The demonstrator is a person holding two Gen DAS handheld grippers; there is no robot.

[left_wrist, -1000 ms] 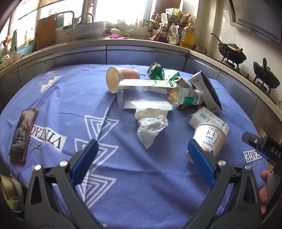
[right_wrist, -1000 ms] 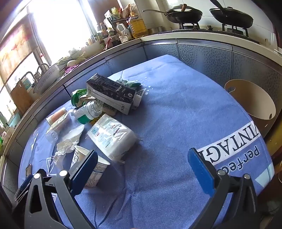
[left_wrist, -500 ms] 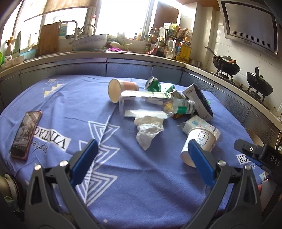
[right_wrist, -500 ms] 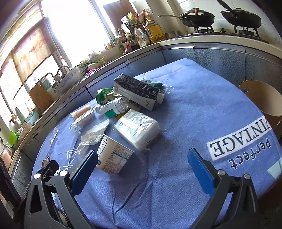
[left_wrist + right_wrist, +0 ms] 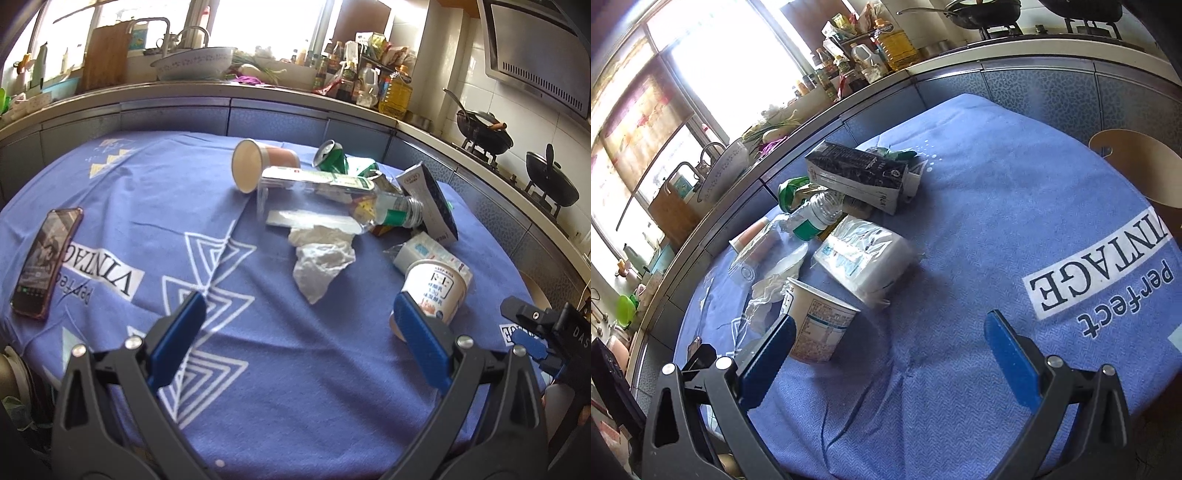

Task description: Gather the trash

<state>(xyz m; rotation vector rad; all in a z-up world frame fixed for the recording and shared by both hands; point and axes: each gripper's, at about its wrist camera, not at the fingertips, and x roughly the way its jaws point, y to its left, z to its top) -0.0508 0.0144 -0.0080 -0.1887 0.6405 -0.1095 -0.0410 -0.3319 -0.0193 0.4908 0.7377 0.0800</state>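
Observation:
Trash lies in a heap on the blue tablecloth: a crumpled white tissue, a clear plastic bottle, a pink paper cup, a green can, a dark carton, a white plastic packet and a white yogurt cup. My left gripper is open and empty, near the front edge. My right gripper is open and empty; the yogurt cup lies by its left finger, with the packet and carton beyond. The right gripper also shows at the left view's right edge.
A phone lies on the cloth at the left. A kitchen counter with a basin, bottles and a stove with pans curves behind the table. A wooden chair back stands at the table's right side.
Both grippers have shifted a little, and the right view has tilted; the yogurt cup now sits closer to the right gripper's left finger. Both stay open and the trash has not moved.

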